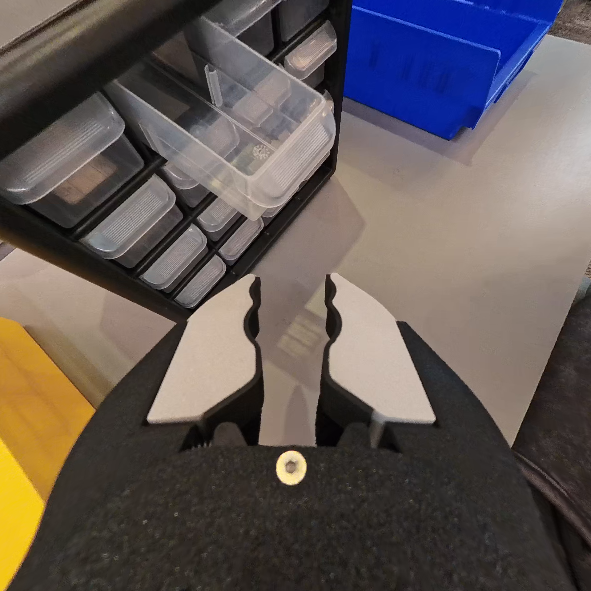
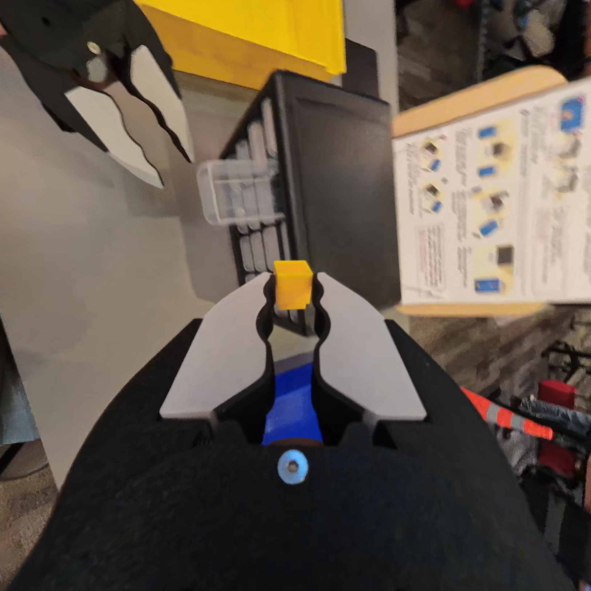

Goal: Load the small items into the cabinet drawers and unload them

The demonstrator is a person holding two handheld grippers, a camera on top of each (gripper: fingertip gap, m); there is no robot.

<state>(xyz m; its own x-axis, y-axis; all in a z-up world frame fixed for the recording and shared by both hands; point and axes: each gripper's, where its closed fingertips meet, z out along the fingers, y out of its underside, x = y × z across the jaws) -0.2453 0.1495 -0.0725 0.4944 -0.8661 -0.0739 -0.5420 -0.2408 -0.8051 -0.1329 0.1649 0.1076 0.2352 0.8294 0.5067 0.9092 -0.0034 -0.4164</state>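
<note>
Cabinet (image 1: 332, 179): black frame with rows of clear small drawers, standing on the grey table (image 1: 447, 224). One clear drawer (image 1: 256, 150) on the right-hand column is pulled well out and sags slightly forward; a thin clear divider crosses it. The others sit flush in their slots.

My left gripper (image 1: 292, 281) hangs over bare table just in front of the cabinet's lower corner. Its jaws stand apart with only table surface between them; nothing held.

My right gripper (image 2: 292, 279) is clamped on a small yellow block (image 2: 292, 284), pinched between the tips, with its top standing proud of the fingers. From this view the block sits over the cabinet's near corner, beside its black side panel (image 2: 339, 198). The pulled-out drawer projects leftward toward the left gripper, which shows in the upper left, clear of the drawer.

Blue bin (image 1: 447, 64) to the right of the cabinet in the left view. Yellow bin (image 2: 256, 35) beyond the cabinet in the right view. A printed sheet (image 2: 499, 192) lies on a wooden board (image 2: 473, 92) near the cabinet. Right view is blurred.
</note>
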